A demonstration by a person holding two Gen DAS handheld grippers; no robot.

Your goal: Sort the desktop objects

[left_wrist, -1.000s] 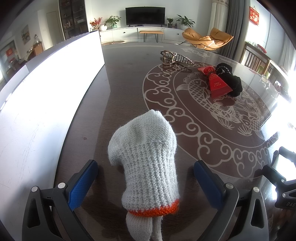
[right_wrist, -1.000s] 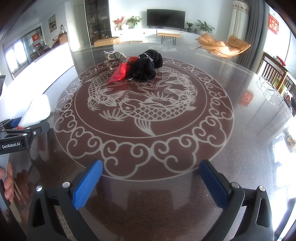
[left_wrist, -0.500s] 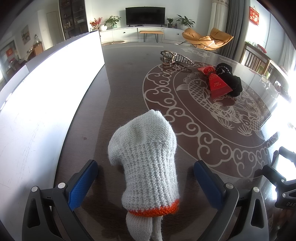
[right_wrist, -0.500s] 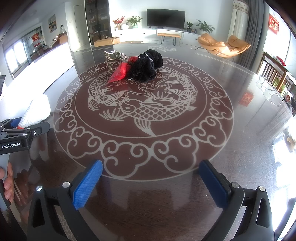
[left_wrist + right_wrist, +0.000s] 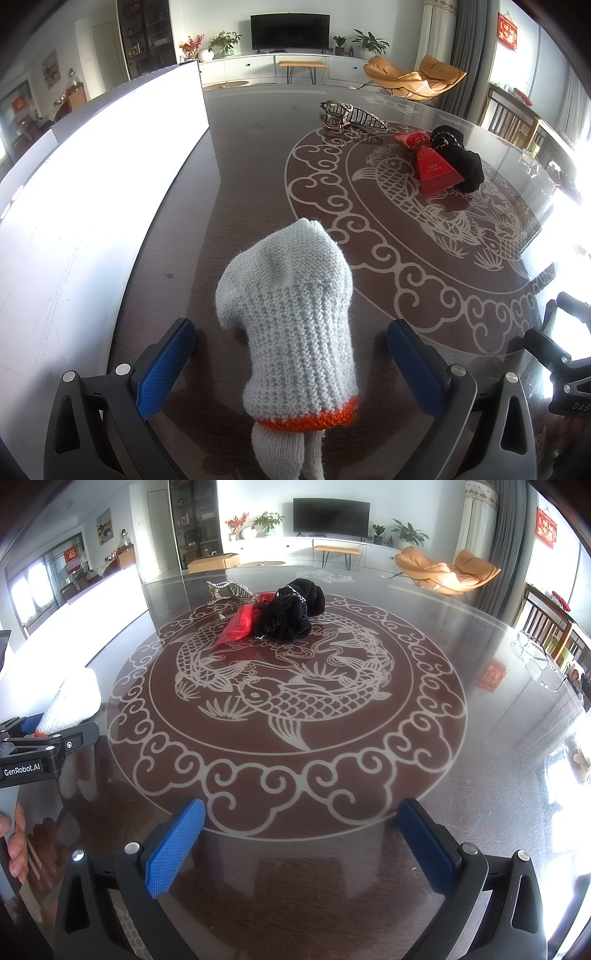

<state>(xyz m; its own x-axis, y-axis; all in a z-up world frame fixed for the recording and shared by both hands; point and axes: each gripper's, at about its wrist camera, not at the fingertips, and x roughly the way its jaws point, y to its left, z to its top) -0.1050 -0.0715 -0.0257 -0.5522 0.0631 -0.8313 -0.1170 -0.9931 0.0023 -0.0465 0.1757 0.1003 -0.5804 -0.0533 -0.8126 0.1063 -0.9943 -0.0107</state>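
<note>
Left wrist view: the left gripper (image 5: 291, 363) has its blue pads (image 5: 166, 365) spread wide apart, one on each side of a white knitted glove (image 5: 291, 328) with an orange cuff. The glove lies on the table (image 5: 236, 192) near its left edge, touching neither pad. Toward the far side of the table lie a metal clip (image 5: 351, 116), a red packet (image 5: 434, 168) and a black cloth (image 5: 461, 157); the packet touches the cloth. The right gripper's body shows at the right margin.

Right wrist view: the right gripper (image 5: 301, 843) is also wide open over bare table (image 5: 480, 709) near the front edge, holding nothing. The cloth (image 5: 291, 614), packet (image 5: 240, 626) and clip (image 5: 229, 590) bunch together at the far part of the fish pattern. The glove (image 5: 75, 703) sits at the left edge between the left gripper's fingers. A hand (image 5: 14, 845) grips the left handle.
</note>
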